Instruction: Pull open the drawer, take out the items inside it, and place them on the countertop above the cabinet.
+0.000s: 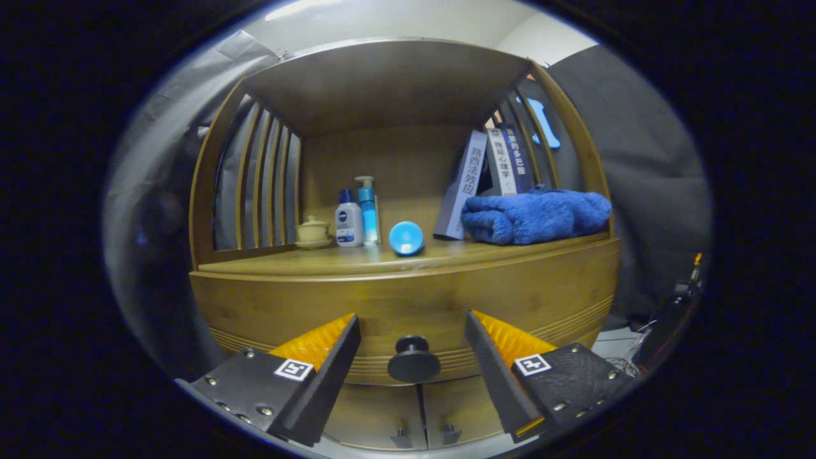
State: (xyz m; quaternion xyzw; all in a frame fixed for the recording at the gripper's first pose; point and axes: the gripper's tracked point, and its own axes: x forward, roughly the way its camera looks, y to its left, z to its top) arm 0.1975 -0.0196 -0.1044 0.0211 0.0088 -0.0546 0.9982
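The jaws of the gripper [413, 322] stand wide, holding nothing, with one round dark knob [414, 361] between the two fingers and apart from both. That knob sits on the closed drawer [408, 306], a smooth wooden front with fine grooves along its lower edge. Below it are two small cabinet doors [421, 414], each with a little handle.

On the wooden bench [357, 258] above the drawer, left to right: one small pale lidded cup [312, 230] on a saucer, two plastic bottles [357, 215] — a squat white one with a dark cap and a taller blue pump bottle, just beside each other — then one round blue ball-like thing [406, 238], perhaps a lid; the curved view makes it hard to tell. Next come three books [488, 172] leaning upright, and one folded blue towel [534, 216], thick and fluffy, in front of them. Slatted wooden side panels close the shelf.
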